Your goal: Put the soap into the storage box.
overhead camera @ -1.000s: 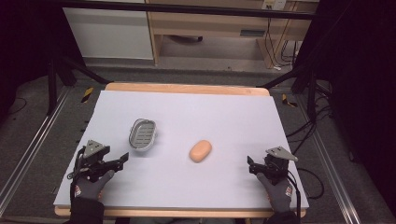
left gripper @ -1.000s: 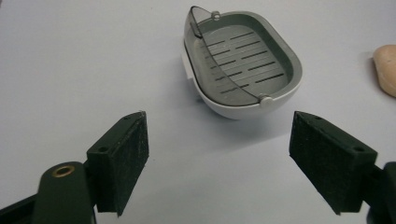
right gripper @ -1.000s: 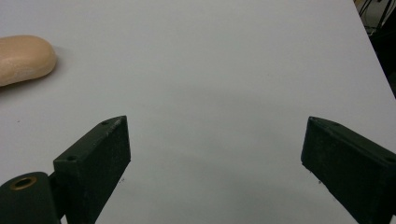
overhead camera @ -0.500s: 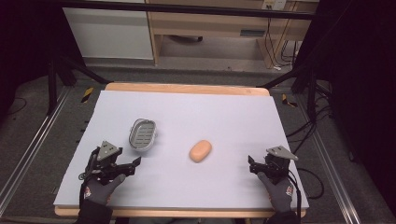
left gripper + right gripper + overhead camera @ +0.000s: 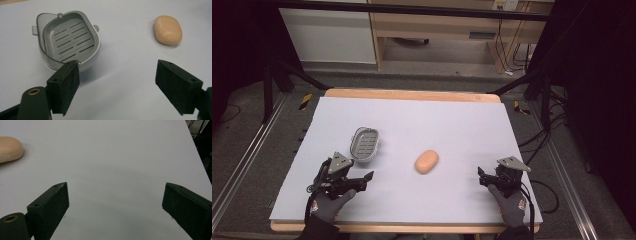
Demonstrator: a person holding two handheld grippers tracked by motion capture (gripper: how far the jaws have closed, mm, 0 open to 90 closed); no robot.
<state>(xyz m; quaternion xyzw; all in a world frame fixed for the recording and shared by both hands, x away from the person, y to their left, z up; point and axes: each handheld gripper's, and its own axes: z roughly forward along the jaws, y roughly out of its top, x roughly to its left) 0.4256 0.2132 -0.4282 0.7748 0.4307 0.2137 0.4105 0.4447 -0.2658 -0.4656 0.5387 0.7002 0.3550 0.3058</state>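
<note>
No writing or brand that I can read on the soap dish (image 5: 68,42) or the soap bar (image 5: 168,30); both plain.

My left claw (image 5: 359,181) sits low over the worktop (image 5: 452,120), jaws wide apart, holding nothing. The gloved hand (image 5: 328,205) grips it from behind, forearm coming in from the near edge. In the left gripper view the grey slotted soap dish lies just ahead of the left-hand jaw, its near rim almost at the pad's tip but I can't tell if it touches. The tan soap bar lies farther ahead, toward the right-hand jaw's side, well clear of the dish.

My right claw (image 5: 482,178) rests near the worktop's near right corner, jaws also wide apart and empty, gloved hand (image 5: 511,205) behind it, cable trailing. In the right gripper view the soap bar is far ahead to the left, bare white sheet between the jaws.

Worktop: white sheet over a wooden board. Around it dark floor, black frame legs, cables, pale cabinets beyond.
</note>
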